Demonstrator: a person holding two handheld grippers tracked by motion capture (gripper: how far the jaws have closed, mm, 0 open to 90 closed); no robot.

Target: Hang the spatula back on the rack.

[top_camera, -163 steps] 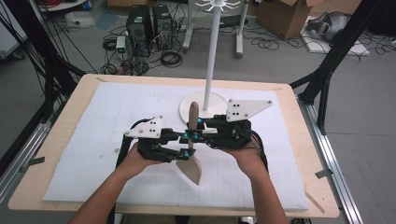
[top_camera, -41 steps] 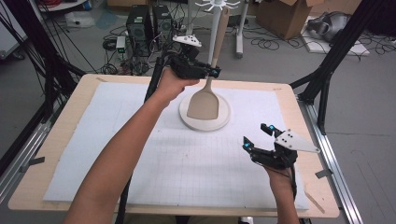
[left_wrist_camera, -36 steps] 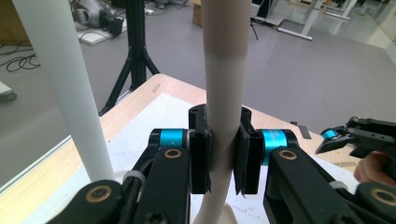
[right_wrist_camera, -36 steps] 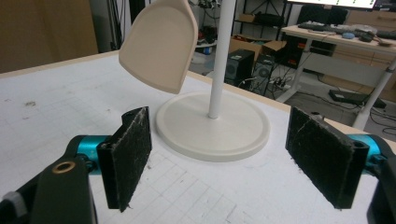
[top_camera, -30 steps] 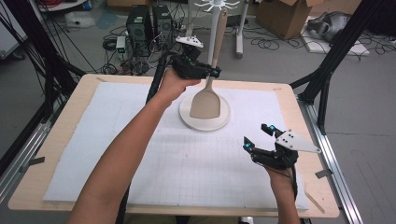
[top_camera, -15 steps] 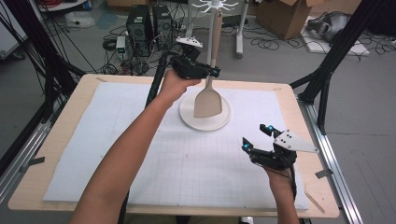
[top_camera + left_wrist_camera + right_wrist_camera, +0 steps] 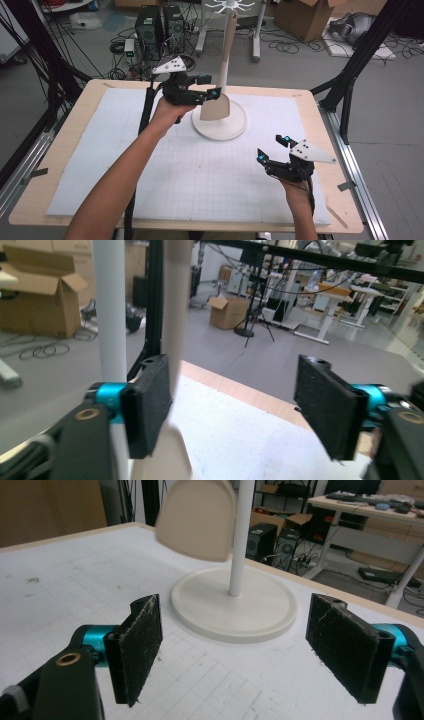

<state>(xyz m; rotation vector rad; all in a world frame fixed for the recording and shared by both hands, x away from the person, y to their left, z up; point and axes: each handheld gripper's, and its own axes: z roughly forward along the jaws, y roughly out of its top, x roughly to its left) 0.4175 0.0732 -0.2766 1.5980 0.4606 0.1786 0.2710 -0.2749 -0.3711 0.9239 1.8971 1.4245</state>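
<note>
A beige spatula [image 7: 216, 106] hangs blade-down along the white rack's pole, its handle reaching up to the hooks [image 7: 230, 6]. The blade hovers over the rack's round base [image 7: 235, 131]. My left gripper [image 7: 209, 86] is open just left of the handle. In the left gripper view the handle [image 7: 177, 315] stands close to the left jaw, the pole [image 7: 109, 310] is behind it, and the left gripper [image 7: 240, 410] holds nothing. My right gripper [image 7: 272, 149] is open and empty low over the mat at the front right. The right gripper [image 7: 245, 650] faces the blade [image 7: 197, 517] and base [image 7: 235, 605].
A white gridded mat [image 7: 125, 165] covers the wooden table [image 7: 330, 130]. Black frame posts [image 7: 350, 75] stand at the table's right and left. Computer towers [image 7: 150, 25], cables and a cardboard box [image 7: 310, 15] lie on the floor beyond the far edge.
Both grippers held the spatula near the front at first. In the last half second my left gripper let go of the handle and drew back left and down. The right gripper stayed put.
</note>
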